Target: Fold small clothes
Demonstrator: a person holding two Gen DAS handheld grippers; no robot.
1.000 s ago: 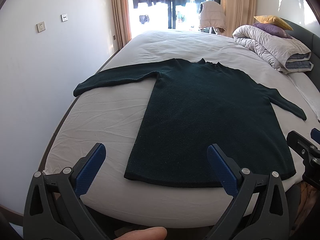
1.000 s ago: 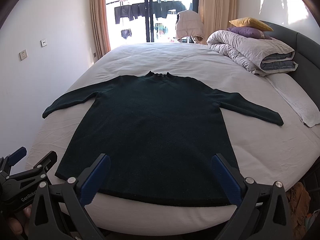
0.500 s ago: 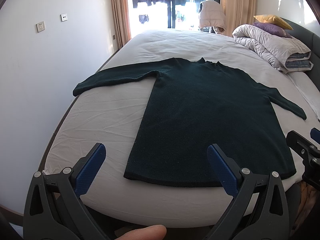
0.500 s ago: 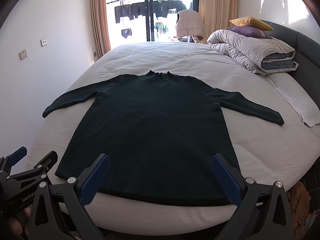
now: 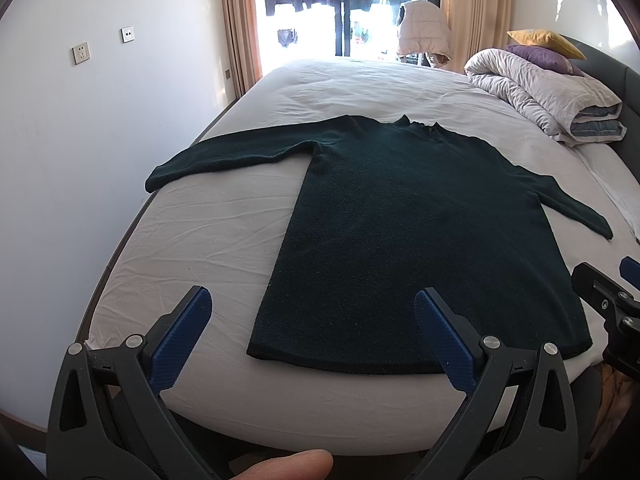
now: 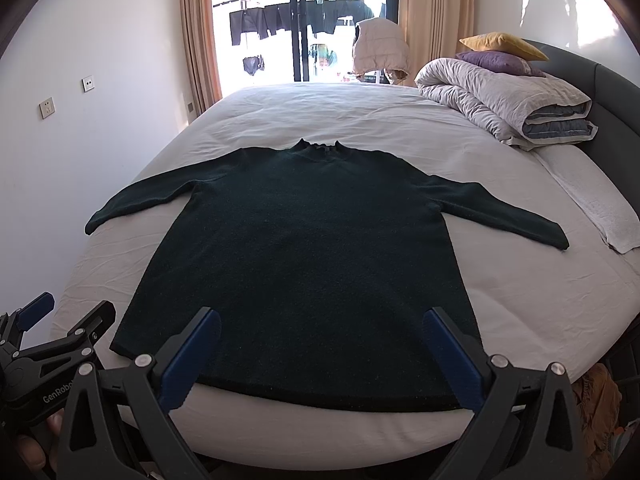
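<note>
A dark green long-sleeved sweater (image 5: 416, 224) (image 6: 312, 256) lies flat on the white bed (image 5: 208, 240) (image 6: 532, 292), sleeves spread to both sides, collar far, hem toward me. My left gripper (image 5: 312, 304) hovers open over the hem's left corner, holding nothing. Wide open and empty too, my right gripper (image 6: 320, 326) hangs above the middle of the hem. Each gripper shows at the edge of the other's view: the right gripper (image 5: 608, 304) and the left gripper (image 6: 52, 340).
A rolled grey duvet (image 6: 508, 100) with yellow and purple pillows (image 6: 500, 50) sits at the bed's far right by the dark headboard (image 6: 612, 92). A white towel (image 6: 596, 200) lies right of the sweater. The wall (image 5: 80, 140) runs close along the bed's left edge.
Both views have shifted only slightly; the sweater lies as before and both grippers stay open.
</note>
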